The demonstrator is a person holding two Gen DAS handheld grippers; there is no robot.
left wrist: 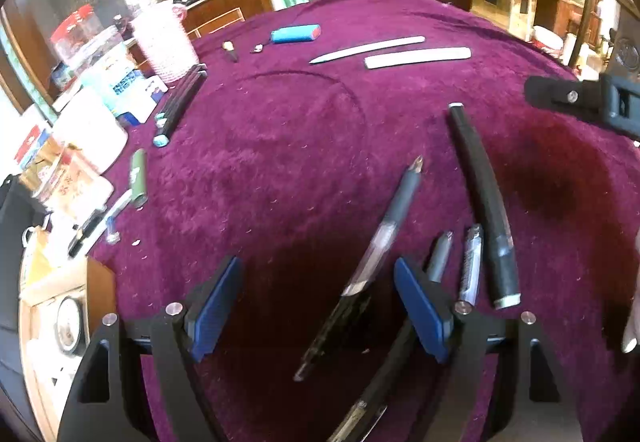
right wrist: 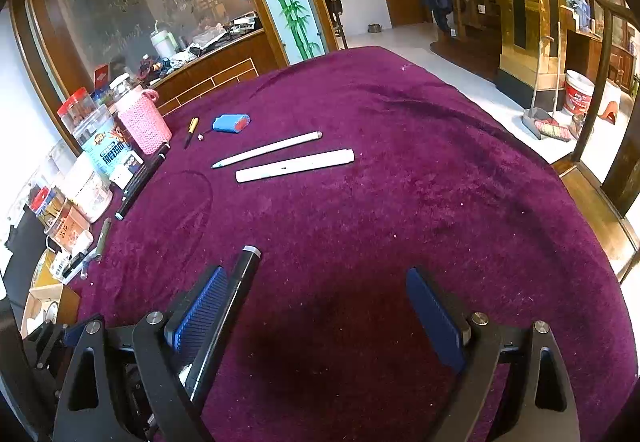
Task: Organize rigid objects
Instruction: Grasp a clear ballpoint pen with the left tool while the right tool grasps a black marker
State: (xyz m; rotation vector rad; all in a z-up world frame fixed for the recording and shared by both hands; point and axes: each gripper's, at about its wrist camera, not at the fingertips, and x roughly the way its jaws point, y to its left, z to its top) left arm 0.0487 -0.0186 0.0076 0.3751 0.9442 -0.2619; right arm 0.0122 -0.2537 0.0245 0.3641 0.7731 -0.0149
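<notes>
Left gripper [left wrist: 316,306] is spread over the purple cloth [left wrist: 280,162] with a grey pen [left wrist: 384,226] lying between its fingers, while the right gripper [right wrist: 316,318], also spread, has a black pen [right wrist: 240,282] touching its left finger.

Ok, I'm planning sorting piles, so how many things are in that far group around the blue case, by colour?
White: 2, the white pen and white cap
Blue: 1, the blue case
Yellow and black: 1, the small pen
Silver: 1, the silver bit
Total: 5
</notes>
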